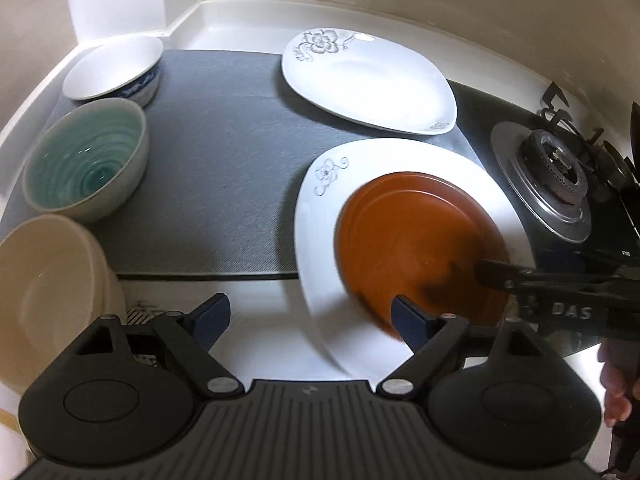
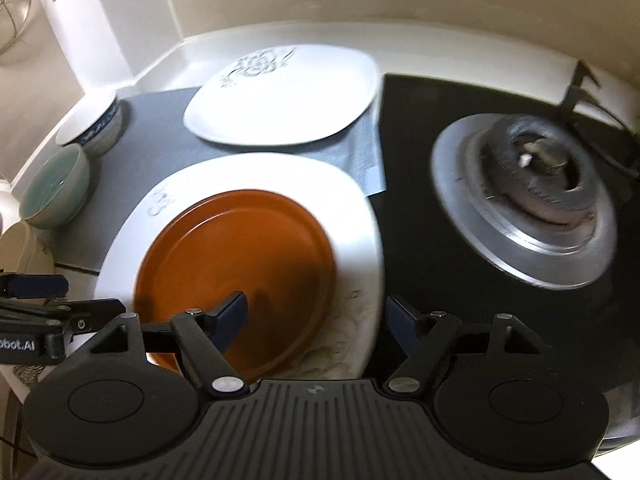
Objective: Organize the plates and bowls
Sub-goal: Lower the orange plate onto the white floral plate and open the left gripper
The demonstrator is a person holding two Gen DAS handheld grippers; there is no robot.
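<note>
Currently we hold both tools with their fingers spread apart and gripping nothing. Our left gripper [image 1: 314,318] hovers low over the white counter [image 1: 256,300], its right finger above the near rim of the orange plate [image 1: 416,248]. Our right gripper [image 2: 316,320] straddles the near right edge of the stack, its left finger over the orange plate [image 2: 236,264] and its right finger over the black hob [image 2: 408,240]. The orange plate lies inside the near white plate [image 1: 320,216], which rests partly on the grey mat [image 1: 208,168] and partly over the counter edge. A second white plate with a flower print [image 1: 368,80] sits flat on the mat at 12 o'clock from the stack, just apart from it. In the left wrist view, three bowls line the mat's 9 o'clock side: a blue-patterned white bowl [image 1: 114,70] farthest, a teal-glazed bowl [image 1: 86,160] in the middle, and a cream bowl [image 1: 52,292] nearest, all upright. The gas burner [image 2: 528,196] stands at 3 o'clock from the stack, on the hob.
</note>
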